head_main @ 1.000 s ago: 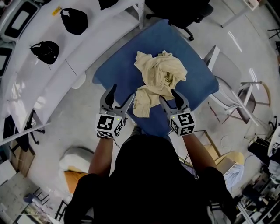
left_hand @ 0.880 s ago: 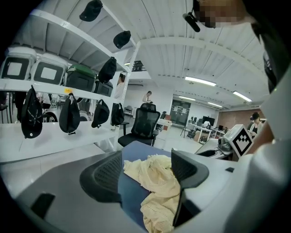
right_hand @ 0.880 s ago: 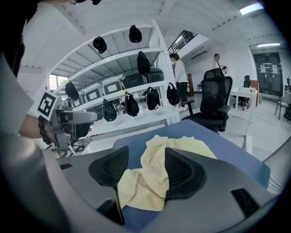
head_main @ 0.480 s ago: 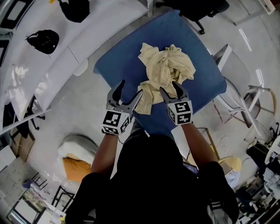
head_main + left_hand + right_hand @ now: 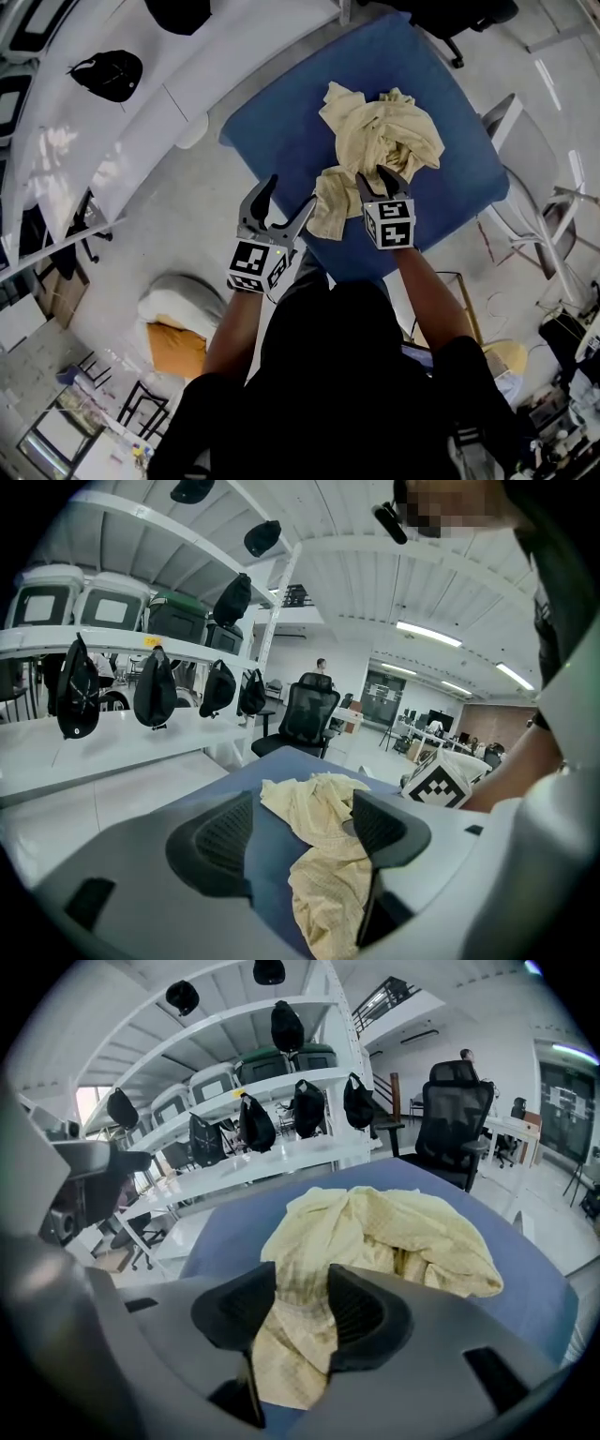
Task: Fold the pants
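The right gripper (image 5: 300, 1305) is seen with its jaws partly apart, just closing, and a fold of the crumpled cream pants (image 5: 380, 141) lies between the pads. Firm pinching cannot be made out. The left gripper (image 5: 291, 192) is held wide and empty beside the pants' near end. The pants are heaped on the blue table (image 5: 281, 131), whose near edge is hidden by the person.
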Demonstrator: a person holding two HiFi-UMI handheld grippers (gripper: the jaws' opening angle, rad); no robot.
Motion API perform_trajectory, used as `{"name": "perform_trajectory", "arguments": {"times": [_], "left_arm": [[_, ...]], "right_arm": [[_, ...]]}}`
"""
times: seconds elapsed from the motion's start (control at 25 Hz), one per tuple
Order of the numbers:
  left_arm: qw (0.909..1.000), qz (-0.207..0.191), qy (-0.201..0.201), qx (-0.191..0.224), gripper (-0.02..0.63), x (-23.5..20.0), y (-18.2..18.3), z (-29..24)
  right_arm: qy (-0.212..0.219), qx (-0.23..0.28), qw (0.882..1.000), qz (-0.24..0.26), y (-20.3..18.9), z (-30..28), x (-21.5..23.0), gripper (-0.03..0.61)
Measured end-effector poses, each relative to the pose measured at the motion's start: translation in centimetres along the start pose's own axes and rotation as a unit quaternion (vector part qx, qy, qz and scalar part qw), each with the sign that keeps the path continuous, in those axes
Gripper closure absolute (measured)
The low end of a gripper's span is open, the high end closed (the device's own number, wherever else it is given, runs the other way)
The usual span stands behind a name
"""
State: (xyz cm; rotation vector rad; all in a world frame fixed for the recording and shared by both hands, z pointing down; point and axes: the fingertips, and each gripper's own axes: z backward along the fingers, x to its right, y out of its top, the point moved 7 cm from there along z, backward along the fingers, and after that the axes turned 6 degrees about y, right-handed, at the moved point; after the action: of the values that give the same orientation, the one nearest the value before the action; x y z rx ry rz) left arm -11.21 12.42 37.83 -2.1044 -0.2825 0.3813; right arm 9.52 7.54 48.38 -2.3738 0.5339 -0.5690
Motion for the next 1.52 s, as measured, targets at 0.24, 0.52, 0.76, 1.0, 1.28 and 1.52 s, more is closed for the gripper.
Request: {"name": "perform_trajectory", "arguments": {"times": [0.24, 0.52, 0.76, 1.0, 1.28, 1.52], "left_arm": [[0.9999, -0.005, -0.017, 0.000, 0.270, 0.2, 0.3, -0.6], [0.9989, -0.015, -0.044, -0.009, 0.279, 1.9, 0.6, -2.4], [0.9971, -0.030, -0.067, -0.019, 0.291, 3.6, 0.9, -4.0], [0.9951, -0.041, -0.086, -0.027, 0.291, 5.0, 1.1, -5.3], [0.9916, -0.057, -0.107, -0.045, 0.291, 6.5, 1.0, -7.2], [0.9892, -0.061, -0.121, -0.055, 0.291, 8.0, 1.1, -8.7]], "right_arm": [[-0.023, 0.018, 0.999, -0.028, 0.2, 1.7, 0.5, 0.553], [-0.048, 0.057, 0.997, -0.028, 1.2, 5.5, 2.0, 0.557], [-0.108, 0.082, 0.990, -0.047, 1.2, 8.9, 6.1, 0.557], [-0.175, 0.095, 0.976, -0.085, -0.2, 12.8, 10.7, 0.557], [-0.254, 0.090, 0.954, -0.128, -3.5, 17.8, 15.5, 0.557], [-0.287, 0.070, 0.942, -0.161, -6.3, 20.0, 17.9, 0.555]]}}
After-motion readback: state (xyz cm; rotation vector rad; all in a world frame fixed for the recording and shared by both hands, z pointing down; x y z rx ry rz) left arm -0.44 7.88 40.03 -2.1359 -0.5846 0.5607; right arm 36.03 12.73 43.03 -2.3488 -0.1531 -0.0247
